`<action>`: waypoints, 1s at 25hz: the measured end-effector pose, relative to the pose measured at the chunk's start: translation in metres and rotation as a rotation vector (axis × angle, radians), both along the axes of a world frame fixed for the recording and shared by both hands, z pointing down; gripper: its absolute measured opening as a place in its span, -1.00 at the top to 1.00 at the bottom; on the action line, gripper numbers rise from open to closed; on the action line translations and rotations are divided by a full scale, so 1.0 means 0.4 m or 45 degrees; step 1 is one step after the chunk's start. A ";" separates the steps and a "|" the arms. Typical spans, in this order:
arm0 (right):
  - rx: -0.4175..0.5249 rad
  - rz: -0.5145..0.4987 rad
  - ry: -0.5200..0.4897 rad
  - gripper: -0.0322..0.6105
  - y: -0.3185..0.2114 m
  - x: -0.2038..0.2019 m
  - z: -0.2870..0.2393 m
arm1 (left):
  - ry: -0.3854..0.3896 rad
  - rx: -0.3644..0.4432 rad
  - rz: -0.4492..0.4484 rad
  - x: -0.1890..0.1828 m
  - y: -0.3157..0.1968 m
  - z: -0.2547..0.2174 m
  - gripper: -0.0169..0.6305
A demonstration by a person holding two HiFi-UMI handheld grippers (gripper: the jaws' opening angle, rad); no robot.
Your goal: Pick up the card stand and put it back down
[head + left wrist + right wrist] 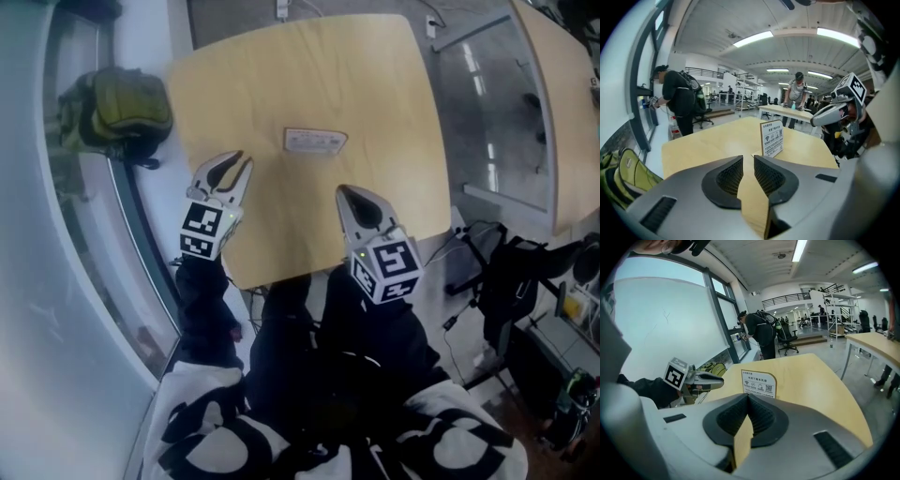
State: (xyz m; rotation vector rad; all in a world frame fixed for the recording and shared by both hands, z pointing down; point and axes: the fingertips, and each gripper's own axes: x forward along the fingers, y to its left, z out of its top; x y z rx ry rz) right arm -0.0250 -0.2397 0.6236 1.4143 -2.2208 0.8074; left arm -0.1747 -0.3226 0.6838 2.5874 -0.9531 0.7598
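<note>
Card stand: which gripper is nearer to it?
Right, it seems. In the head view the right gripper is just short of the card stand; the left gripper is farther off to its left.

Open tabletop [281, 84] lies between the card stand [315, 141] and the left gripper [230, 165] and right gripper [344, 191] alike.

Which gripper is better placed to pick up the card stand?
Left, probably. The left gripper has its jaws apart with nothing between them, and the card stand stands just ahead. The right gripper is about as near but shut.
</note>
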 end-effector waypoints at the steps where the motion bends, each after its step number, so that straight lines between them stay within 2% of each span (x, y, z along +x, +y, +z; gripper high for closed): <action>1: -0.005 0.002 0.007 0.86 -0.002 0.004 0.007 | -0.014 0.013 0.062 0.006 -0.019 -0.003 0.74; 6: -0.009 -0.008 0.037 0.85 -0.016 0.022 0.030 | -0.007 0.017 0.412 0.094 -0.064 -0.012 0.20; 8: -0.005 -0.009 0.045 0.86 -0.021 0.026 0.030 | 0.024 0.002 0.529 0.135 -0.056 -0.010 0.10; 11: 0.003 -0.009 0.045 0.85 -0.031 0.026 0.026 | 0.083 -0.022 0.668 0.189 -0.040 0.001 0.08; 15: 0.007 -0.004 0.047 0.86 -0.029 0.030 0.022 | 0.160 -0.050 0.746 0.247 -0.036 0.011 0.08; 25: 0.006 0.014 0.040 0.85 -0.002 0.051 0.029 | 0.192 -0.032 0.886 0.356 -0.027 0.027 0.10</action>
